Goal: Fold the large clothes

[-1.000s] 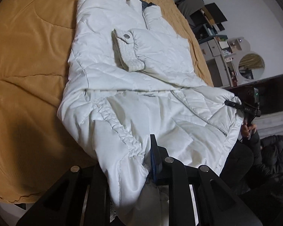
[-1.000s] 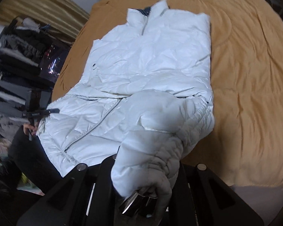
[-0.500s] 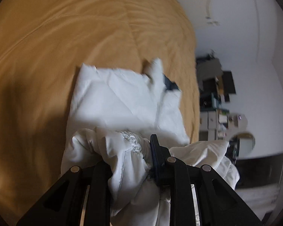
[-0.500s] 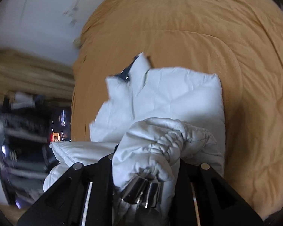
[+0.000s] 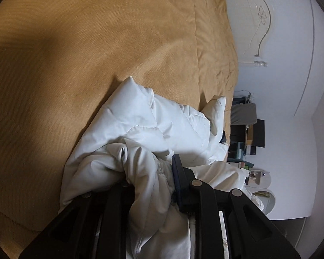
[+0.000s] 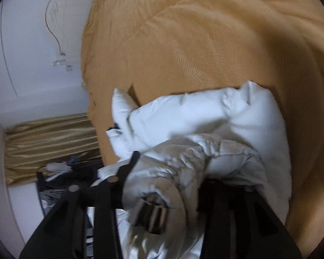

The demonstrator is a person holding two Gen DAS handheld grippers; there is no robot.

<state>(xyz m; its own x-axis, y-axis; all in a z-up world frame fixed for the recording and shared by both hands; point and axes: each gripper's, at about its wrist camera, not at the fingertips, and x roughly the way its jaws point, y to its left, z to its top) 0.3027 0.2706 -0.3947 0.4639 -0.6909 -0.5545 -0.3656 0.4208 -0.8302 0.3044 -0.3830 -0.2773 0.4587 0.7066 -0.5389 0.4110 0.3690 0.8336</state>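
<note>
Left black two-finger gripper [image 5: 149,179] is clenched on a bunched fold of the white quilted puffer jacket [image 5: 144,129], which lies heaped on the mustard-yellow bedspread [image 5: 97,54]. Right black two-finger gripper [image 6: 168,172] is opening, jacket hem between its jaws (view blurred). Cluttered shelves [image 5: 246,138] stand at three o'clock, half hidden.
</note>
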